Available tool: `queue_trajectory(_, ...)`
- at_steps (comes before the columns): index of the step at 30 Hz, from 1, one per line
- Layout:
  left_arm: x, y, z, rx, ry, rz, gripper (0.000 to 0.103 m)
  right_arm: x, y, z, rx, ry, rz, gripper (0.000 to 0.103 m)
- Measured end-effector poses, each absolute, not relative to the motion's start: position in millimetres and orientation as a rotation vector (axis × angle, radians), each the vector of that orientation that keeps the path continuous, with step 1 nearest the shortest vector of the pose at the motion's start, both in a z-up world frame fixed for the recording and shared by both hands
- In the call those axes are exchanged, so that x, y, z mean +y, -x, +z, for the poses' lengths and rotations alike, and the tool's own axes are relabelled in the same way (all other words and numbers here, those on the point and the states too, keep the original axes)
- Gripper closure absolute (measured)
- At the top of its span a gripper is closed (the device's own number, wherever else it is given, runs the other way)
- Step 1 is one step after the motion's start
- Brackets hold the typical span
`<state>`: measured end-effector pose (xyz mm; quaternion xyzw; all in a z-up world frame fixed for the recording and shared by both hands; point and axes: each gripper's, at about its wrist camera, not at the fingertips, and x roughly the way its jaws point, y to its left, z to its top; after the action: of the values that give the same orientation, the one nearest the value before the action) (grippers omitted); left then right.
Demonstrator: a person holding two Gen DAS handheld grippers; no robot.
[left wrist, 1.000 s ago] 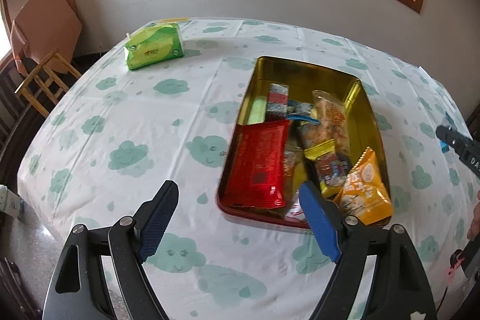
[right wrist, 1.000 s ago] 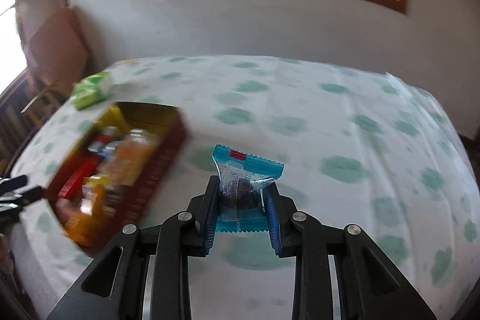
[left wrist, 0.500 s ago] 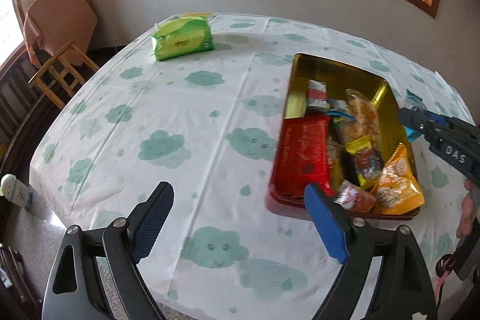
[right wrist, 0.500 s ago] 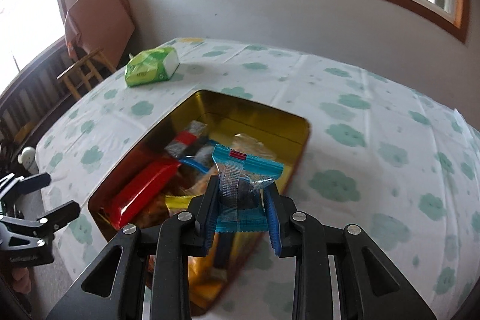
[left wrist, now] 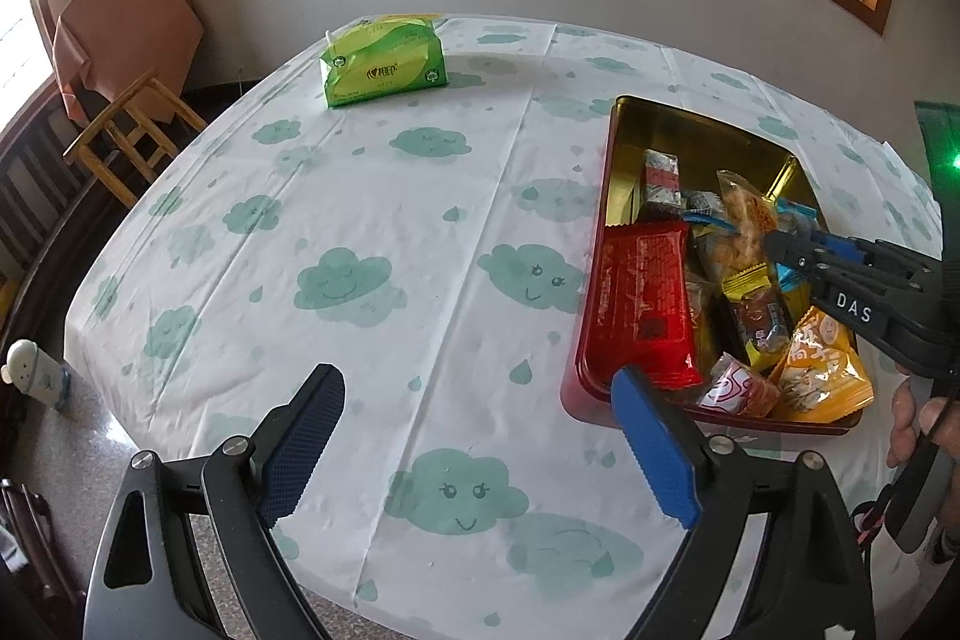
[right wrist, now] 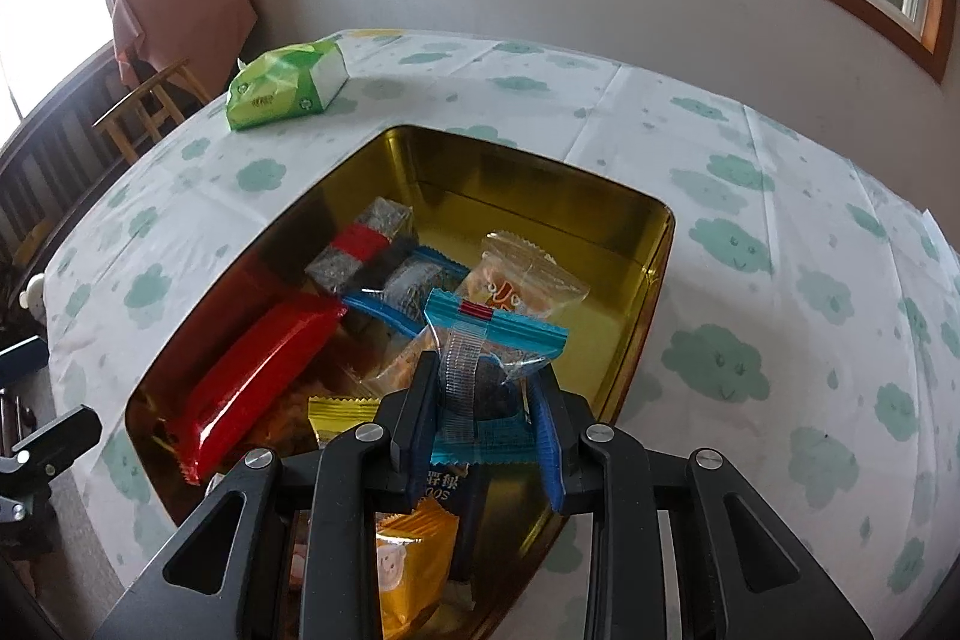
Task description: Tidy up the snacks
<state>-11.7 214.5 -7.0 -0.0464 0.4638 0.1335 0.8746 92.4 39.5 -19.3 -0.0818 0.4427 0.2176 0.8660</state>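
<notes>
Carried in from the bare tablecloth, one blue snack packet (right wrist: 487,376) is now hanging over the gold tin (right wrist: 528,196), pinched by the right gripper (right wrist: 485,415). One left gripper (left wrist: 480,436) is hovering at the near table edge left of the tin, its jaws having just been spreading, nothing between them. Inside the tin one long red packet (right wrist: 258,388) is lying on the left among several smaller snacks. One green tissue pack (left wrist: 384,64) is sitting at the far left of the table (left wrist: 360,220).

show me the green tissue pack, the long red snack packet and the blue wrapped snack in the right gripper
green tissue pack (left wrist: 387,67), left wrist view, front face
long red snack packet (right wrist: 258,379), right wrist view, middle of the wrapper
blue wrapped snack (right wrist: 495,334), right wrist view, upper part of the wrapper above the pads
</notes>
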Motion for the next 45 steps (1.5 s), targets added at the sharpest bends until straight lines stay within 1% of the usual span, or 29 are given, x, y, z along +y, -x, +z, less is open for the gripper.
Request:
queue_trajectory(6, 212.5, 11.5, -10.3, 0.983, 0.095, 0.273, 0.014, 43.4, -91.0, -20.2, 0.921, 0.181, 0.447, 0.071)
queue_trajectory(8, 211.2, 12.2, -10.1, 0.982, 0.095, 0.271, 0.014, 44.3, -90.9, -19.6, 0.920, 0.184, 0.443, 0.064)
queue_trajectory(10, 210.1, 12.7, -9.2, 0.979, 0.094, 0.268, 0.014, 43.9, -90.0, -17.7, 0.910, 0.181, 0.434, 0.035)
queue_trajectory(11, 209.2, 13.3, -8.5, 0.977, 0.092, 0.268, 0.014, 43.3, -88.7, -15.9, 0.900, 0.178, 0.437, 0.031)
queue_trajectory(17, 206.4, 16.1, -3.5, 0.967, 0.087, 0.268, 0.014, 42.6, -78.6, 2.8, 0.852, 0.184, 0.437, 0.024)
queue_trajectory(20, 204.7, 17.9, 0.7, 0.956, 0.082, 0.271, 0.014, 35.0, -67.8, 16.2, 0.829, 0.154, 0.443, 0.018)
queue_trajectory(22, 202.6, 19.1, 2.4, 0.953, 0.080, 0.271, 0.013, 29.6, -58.1, 23.3, 0.820, 0.132, 0.442, 0.011)
queue_trajectory(25, 198.0, 20.7, 4.6, 0.949, 0.075, 0.264, 0.013, 21.8, -42.9, 29.7, 0.813, 0.127, 0.430, 0.008)
queue_trajectory(30, 189.8, 23.2, 7.7, 0.942, 0.062, 0.254, 0.013, 9.5, -18.2, 29.0, 0.825, 0.137, 0.393, 0.005)
queue_trajectory(45, 162.3, 24.6, 10.1, 0.951, 0.010, 0.227, 0.013, 7.4, 8.6, 5.6, 0.883, 0.193, 0.383, 0.004)
